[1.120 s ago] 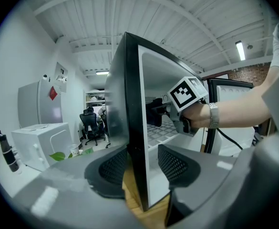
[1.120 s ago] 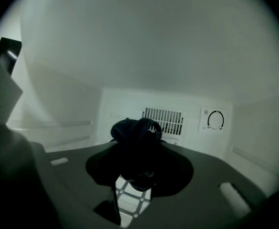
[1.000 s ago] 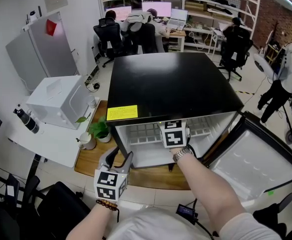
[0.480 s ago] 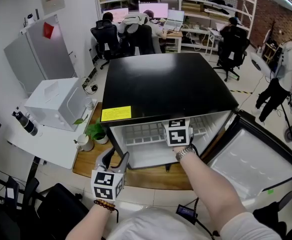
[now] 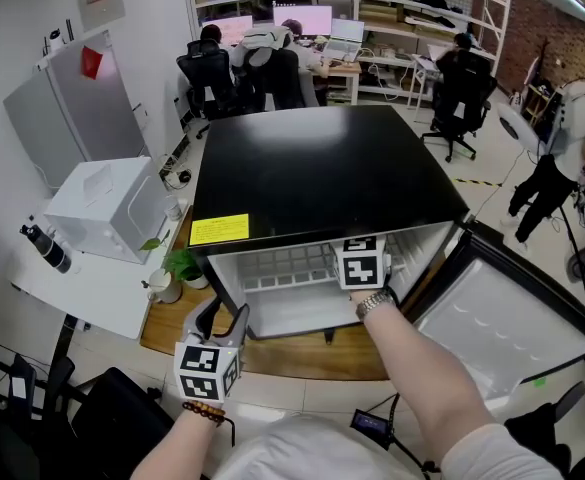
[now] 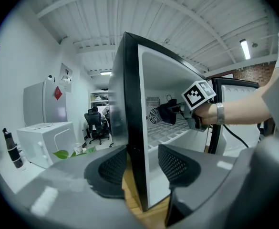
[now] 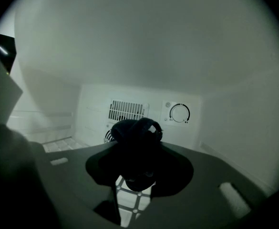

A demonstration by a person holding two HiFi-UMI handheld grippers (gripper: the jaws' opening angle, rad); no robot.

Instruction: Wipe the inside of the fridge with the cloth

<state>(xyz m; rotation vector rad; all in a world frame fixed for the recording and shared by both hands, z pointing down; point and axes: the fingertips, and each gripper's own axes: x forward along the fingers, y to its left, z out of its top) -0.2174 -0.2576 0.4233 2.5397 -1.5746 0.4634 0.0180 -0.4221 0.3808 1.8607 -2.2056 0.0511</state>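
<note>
**A:** Nearest first — what are the left tongs (image 5: pixel 222 320) doing?

**B:** They're released. The jaws stand apart outside the fridge (image 5: pixel 322 168), at its front left corner, and that wall's black front edge lines up between them. As far as I can see they aren't pinching it. I'd leave them there, clear of the opening.

**A:** And the right tongs (image 7: pixel 139 161)?

**B:** They're reaching into the fridge over the wire shelf (image 5: pixel 292 266), clenched on the dark cloth (image 7: pixel 135 130). It's bunched into a ball between the jaws, toward the shelf's back edge.

**A:** So how should the wipe go?

**B:** The wad sticks out past the jaw tips, so lead with it and keep the hard tips off the liner. Press lightly and run long, overlapping strokes along one wall at a time.

**A:** Anything to watch further in?

**B:** The back wall carries a vent grille (image 7: pixel 128 110) and a dial (image 7: pixel 180 113). I'd wipe around the dial — a snag could turn it.
</note>
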